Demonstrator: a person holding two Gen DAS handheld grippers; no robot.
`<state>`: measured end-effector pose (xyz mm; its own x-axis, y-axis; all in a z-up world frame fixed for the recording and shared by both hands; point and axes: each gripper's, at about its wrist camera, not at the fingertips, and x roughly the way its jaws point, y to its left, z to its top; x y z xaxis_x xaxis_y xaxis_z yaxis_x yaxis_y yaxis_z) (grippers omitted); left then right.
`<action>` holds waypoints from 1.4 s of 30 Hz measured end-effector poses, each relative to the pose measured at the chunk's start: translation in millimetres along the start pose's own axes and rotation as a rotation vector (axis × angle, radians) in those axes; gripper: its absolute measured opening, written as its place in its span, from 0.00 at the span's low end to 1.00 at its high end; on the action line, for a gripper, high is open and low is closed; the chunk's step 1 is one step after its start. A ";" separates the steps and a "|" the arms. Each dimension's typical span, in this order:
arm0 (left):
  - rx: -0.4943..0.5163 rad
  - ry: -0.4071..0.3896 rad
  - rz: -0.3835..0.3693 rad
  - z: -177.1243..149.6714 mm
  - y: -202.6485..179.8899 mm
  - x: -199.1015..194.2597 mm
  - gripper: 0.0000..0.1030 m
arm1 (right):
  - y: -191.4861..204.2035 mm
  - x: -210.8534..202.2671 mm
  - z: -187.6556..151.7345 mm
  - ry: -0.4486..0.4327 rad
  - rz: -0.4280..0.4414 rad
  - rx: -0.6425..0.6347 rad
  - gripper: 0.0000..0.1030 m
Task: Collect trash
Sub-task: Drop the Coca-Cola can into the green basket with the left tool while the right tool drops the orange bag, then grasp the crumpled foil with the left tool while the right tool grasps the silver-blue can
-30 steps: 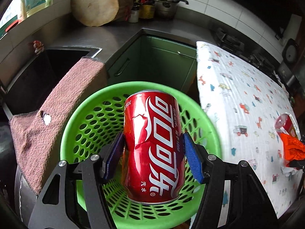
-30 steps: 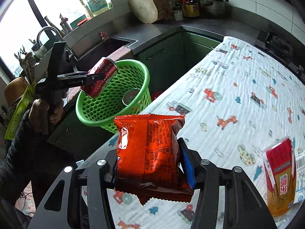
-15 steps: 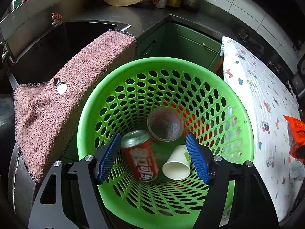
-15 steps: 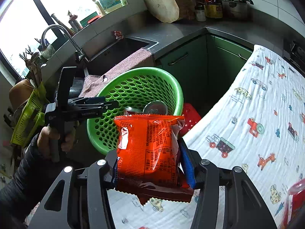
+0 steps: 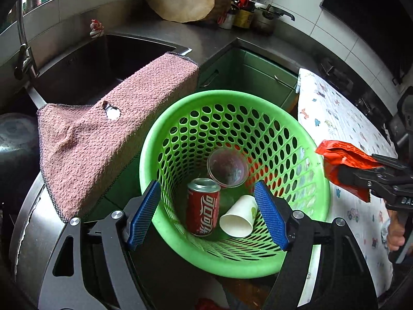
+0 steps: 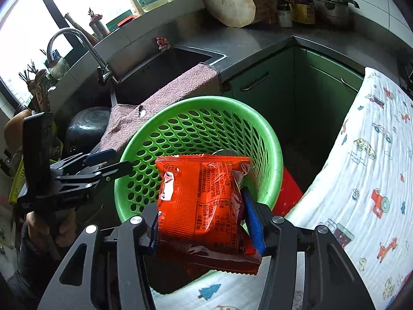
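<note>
Two grippers met at the basket [image 6: 268, 139]: the left gripper [image 5: 206, 211] was opening, empty, above the can [image 5: 203, 206] on the bottom; the right gripper [image 6: 204, 224] was easing its jaws around the packet [image 6: 201, 196] near the rim. Best centre it over the basket before releasing.

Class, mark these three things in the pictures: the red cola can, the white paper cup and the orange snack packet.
red cola can [image 5: 203, 206], left wrist view, on its printed side.
white paper cup [image 5: 238, 218], left wrist view, on its outer wall.
orange snack packet [image 6: 204, 196], right wrist view, on its printed front.
</note>
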<state>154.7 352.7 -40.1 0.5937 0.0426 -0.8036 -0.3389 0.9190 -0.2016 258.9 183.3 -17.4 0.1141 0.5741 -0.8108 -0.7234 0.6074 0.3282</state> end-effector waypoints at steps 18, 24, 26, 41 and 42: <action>-0.012 -0.034 -0.018 -14.2 3.1 -22.2 0.77 | 8.8 -39.1 -20.0 -0.082 -0.049 -0.011 0.85; 0.022 -0.041 -0.053 -18.5 -20.3 -25.0 0.78 | -10.9 -81.9 -52.3 -0.137 -0.076 0.036 0.87; 0.039 -0.042 -0.064 -20.8 -29.8 -25.2 0.78 | -20.5 -95.9 -65.7 -0.149 -0.098 0.054 0.87; 0.193 -0.014 -0.161 -37.8 -124.6 -19.5 0.81 | -115.6 -208.9 -189.4 -0.121 -0.375 0.142 0.89; 0.206 -0.013 -0.168 -38.8 -131.4 -19.8 0.81 | -121.5 -215.4 -197.0 -0.108 -0.392 0.139 0.89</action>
<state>159.2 215.9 -19.4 0.6388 -0.1132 -0.7610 -0.0802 0.9739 -0.2121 188.1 -122.3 21.8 0.4379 0.3346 -0.8345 -0.5135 0.8550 0.0733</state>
